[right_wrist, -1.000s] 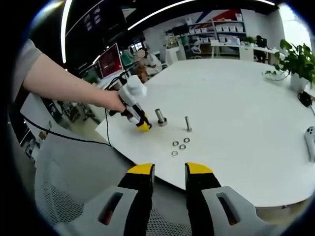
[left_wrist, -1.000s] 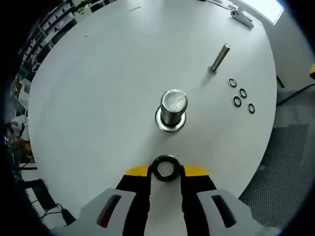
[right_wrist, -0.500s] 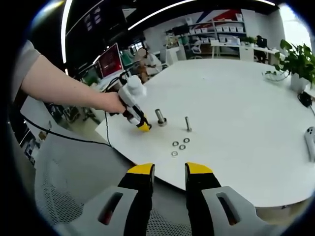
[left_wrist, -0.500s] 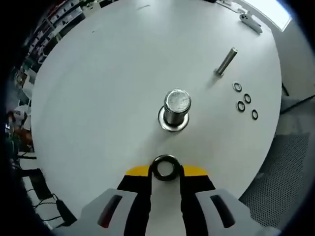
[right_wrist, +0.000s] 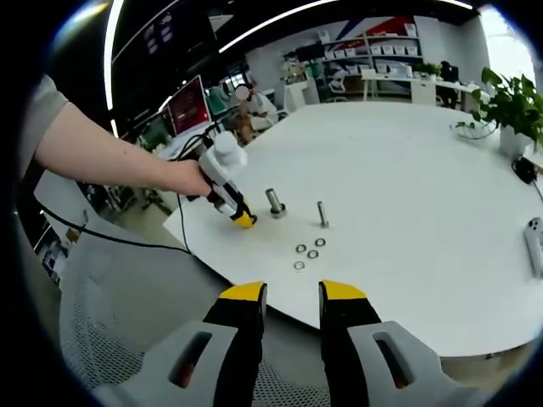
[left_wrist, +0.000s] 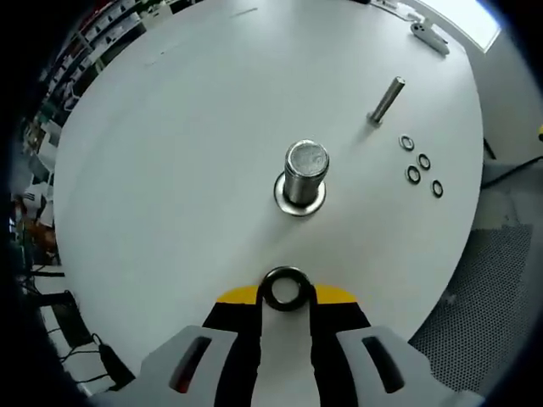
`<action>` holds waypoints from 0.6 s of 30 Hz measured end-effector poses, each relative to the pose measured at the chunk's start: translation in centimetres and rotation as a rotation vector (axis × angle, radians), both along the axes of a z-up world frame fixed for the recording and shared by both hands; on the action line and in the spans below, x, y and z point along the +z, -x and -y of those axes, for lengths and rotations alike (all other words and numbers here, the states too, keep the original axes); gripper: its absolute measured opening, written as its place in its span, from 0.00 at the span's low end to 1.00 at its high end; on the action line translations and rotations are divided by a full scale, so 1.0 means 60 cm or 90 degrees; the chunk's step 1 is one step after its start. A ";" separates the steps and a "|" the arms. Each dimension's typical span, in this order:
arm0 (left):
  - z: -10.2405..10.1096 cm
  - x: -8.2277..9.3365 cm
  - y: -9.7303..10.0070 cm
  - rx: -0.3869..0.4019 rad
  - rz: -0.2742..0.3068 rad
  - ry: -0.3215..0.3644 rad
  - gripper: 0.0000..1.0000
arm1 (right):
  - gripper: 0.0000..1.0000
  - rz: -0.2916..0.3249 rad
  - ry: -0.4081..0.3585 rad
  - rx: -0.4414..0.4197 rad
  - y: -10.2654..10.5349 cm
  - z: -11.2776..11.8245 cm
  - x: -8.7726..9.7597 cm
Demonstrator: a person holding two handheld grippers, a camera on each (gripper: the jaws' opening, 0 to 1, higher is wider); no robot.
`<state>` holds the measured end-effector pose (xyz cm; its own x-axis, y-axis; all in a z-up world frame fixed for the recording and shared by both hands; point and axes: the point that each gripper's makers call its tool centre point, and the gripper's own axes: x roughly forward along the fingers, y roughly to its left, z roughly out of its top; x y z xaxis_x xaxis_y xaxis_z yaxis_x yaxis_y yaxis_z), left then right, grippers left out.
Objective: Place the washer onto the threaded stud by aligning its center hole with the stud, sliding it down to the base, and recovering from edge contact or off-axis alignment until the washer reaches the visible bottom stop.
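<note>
The round white table (left_wrist: 170, 153) is smooth and matte. On it stands a thick steel stud (left_wrist: 305, 170); the left gripper (left_wrist: 287, 294) pinches a dark ring washer (left_wrist: 285, 288) just short of it. Beyond the stud, the left gripper view resolves four spare washers (left_wrist: 421, 166). The right gripper (right_wrist: 293, 294) hangs off the table's edge, jaws spread.

Left gripper (left_wrist: 286, 292): shut on a washer (left_wrist: 285, 288), lower centre of its view.
Right gripper (right_wrist: 292, 292): parted, nothing held, at bottom centre.
</note>
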<state>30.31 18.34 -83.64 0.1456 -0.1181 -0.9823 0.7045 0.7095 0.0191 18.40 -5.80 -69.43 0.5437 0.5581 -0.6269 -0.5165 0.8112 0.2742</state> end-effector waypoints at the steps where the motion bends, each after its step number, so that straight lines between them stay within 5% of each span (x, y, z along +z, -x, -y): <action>1: -0.003 0.000 0.000 0.001 0.001 -0.001 0.19 | 0.27 0.001 -0.001 -0.001 0.000 0.000 0.000; 18: 0.024 0.060 -0.030 -0.002 0.046 0.056 0.19 | 0.27 -0.002 0.000 0.001 -0.001 0.000 0.000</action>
<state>32.13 16.88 -80.03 0.2154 -0.2033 -0.9551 0.7054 0.7087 0.0082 18.47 -5.82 -69.44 0.5411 0.5593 -0.6280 -0.5170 0.8103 0.2761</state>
